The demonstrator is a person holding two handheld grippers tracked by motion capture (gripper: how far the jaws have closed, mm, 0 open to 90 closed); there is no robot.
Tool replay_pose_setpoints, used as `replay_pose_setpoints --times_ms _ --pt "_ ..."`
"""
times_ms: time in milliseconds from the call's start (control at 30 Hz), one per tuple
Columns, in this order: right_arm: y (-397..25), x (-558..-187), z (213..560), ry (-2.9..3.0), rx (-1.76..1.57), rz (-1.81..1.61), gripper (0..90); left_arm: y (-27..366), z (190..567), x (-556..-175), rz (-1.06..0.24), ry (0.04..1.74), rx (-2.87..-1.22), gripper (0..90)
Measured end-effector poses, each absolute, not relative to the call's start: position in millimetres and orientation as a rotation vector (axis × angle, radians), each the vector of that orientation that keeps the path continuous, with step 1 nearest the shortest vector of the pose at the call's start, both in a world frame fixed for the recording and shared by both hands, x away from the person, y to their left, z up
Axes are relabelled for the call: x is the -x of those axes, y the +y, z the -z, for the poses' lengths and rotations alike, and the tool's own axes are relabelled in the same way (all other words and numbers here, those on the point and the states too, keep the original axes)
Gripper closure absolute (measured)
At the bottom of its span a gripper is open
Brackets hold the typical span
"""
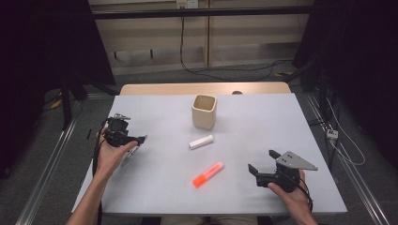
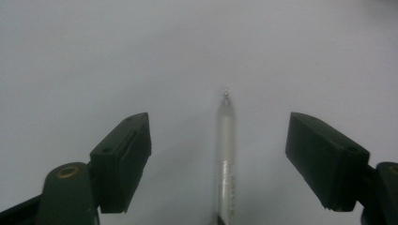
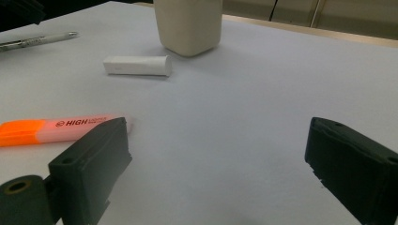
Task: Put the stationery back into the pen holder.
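pen [image 2: 225, 154] lies flat on the table [image 1: 244, 126] at its left edge, between the spread jaws of the left gripper [image 2: 218, 159], lined up for a pinch. right gripper [image 1: 262, 163] also spread, idle near the highlighter [image 1: 208, 174]. cup [image 1: 204, 111] stands upright behind, likely the drop spot.

High view overhead; tool views close, sharing table [image 1: 263, 122].

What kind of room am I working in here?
Likely a lab or test bay set up for recording: a lone table under a white cover, dark curtains on both sides, and loose cables on the carpet behind it.
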State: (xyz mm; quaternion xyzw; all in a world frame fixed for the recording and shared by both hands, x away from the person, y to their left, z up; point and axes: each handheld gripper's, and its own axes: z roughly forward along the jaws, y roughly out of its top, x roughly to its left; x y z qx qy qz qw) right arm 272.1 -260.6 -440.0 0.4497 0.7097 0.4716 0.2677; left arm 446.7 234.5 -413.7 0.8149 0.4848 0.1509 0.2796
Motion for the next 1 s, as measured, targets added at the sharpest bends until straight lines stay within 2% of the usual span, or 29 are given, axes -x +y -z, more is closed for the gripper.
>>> replay_pose_setpoints --times_ms 400,467,900,1000 --pt "-261.4 -271.3 439.9 1.911 -1.217 -1.271 6.2 225.2 427.8 -454.1 -0.336 1.327 -2.283 36.2" --pt "-261.4 -271.2 440.0 1.911 -1.216 -1.271 6.2 224.4 428.4 -455.2 -0.320 1.318 -2.298 44.4" --pt "-260.4 -271.3 440.2 1.918 -1.212 -1.269 6.1 219.5 431.7 -458.6 -0.293 1.327 -2.328 64.7" --pt "-260.4 -271.0 440.1 1.915 -1.213 -1.271 6.1 219.4 432.5 -459.2 -0.278 1.327 -2.334 65.9"
